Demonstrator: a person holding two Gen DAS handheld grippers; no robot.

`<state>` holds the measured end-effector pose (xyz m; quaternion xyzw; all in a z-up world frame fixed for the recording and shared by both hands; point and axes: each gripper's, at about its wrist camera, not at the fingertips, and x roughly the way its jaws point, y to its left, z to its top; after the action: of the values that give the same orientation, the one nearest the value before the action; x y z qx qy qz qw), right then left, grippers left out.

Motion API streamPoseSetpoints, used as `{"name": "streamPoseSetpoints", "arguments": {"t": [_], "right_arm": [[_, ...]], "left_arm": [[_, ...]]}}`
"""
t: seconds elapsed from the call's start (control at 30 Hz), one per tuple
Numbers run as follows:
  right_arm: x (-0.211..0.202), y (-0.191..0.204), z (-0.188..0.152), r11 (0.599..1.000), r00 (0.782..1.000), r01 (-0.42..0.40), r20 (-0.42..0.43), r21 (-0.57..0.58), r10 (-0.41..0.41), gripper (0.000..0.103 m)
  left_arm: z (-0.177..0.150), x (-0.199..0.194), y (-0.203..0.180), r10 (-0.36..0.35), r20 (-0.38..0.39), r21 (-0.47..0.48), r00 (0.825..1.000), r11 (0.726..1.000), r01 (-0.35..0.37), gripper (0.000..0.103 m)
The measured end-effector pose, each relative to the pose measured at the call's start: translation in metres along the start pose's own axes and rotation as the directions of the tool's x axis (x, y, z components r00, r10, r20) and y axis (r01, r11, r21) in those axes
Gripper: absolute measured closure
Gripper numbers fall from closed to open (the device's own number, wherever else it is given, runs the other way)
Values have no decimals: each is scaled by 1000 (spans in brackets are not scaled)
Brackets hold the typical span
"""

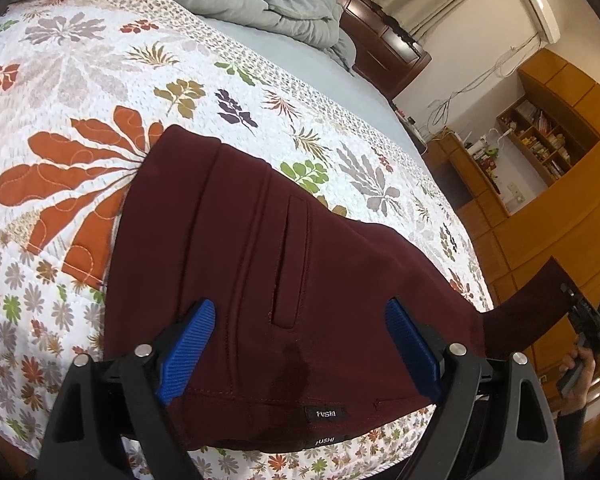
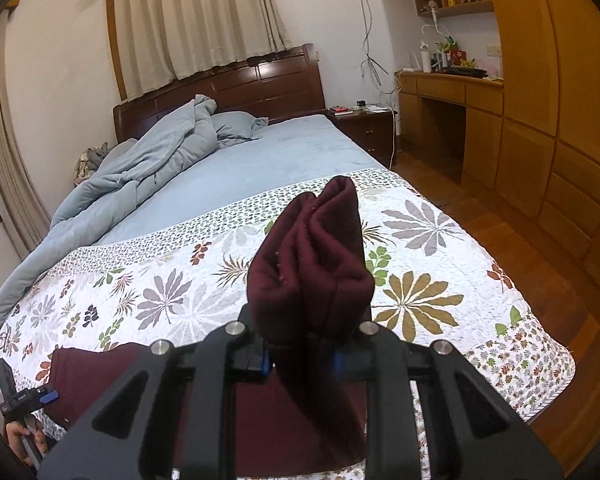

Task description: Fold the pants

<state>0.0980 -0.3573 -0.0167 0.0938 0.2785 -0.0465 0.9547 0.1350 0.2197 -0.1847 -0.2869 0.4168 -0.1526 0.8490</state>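
Dark maroon pants (image 1: 280, 260) lie on the floral quilt (image 1: 100, 80), waistband and a small label nearest the left wrist camera. My left gripper (image 1: 300, 320) hovers over the waist end, open wide, with one blue pad on each side of the pocket slit. Whether the pads touch the cloth is unclear. The leg end stretches right, off the bed's edge, up to my right gripper (image 1: 580, 308). In the right wrist view that gripper (image 2: 300, 360) is shut on the bunched leg ends (image 2: 312, 264), which stick up above the fingers. The left gripper (image 2: 32, 396) shows at the lower left.
A crumpled grey duvet (image 2: 140, 168) and pillow lie near the dark wooden headboard (image 2: 240, 84). Beyond the bed's right side are a nightstand (image 2: 368, 124), a desk and tall wooden cupboards (image 2: 540, 120) over a wood floor. A hand (image 1: 576, 376) holds the right gripper.
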Motion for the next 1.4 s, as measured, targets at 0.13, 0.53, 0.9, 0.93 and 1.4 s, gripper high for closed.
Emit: {"name": "streamPoseSetpoints", "arguments": {"t": [0.13, 0.53, 0.9, 0.93, 1.4], "right_arm": [[0, 11, 1, 1000, 1000, 0, -3, -30, -1, 83], [0, 37, -7, 992, 1000, -4, -5, -122, 4, 83], [3, 55, -12, 980, 1000, 2, 0, -198, -2, 83], [3, 57, -12, 979, 1000, -1, -2, -202, 0, 83], [10, 92, -24, 945, 1000, 23, 5, -326, -23, 83]], "left_arm": [[0, 0, 0, -2, 1, -2, 1000, 1000, 2, 15], [0, 0, 1, 1, -3, 2, 1000, 1000, -1, 15], [0, 3, -1, 18, -7, 9, 1000, 1000, -18, 15], [0, 3, -1, 19, -6, 9, 1000, 1000, -19, 15], [0, 2, -1, 8, -3, 5, 1000, 1000, -8, 15]]}}
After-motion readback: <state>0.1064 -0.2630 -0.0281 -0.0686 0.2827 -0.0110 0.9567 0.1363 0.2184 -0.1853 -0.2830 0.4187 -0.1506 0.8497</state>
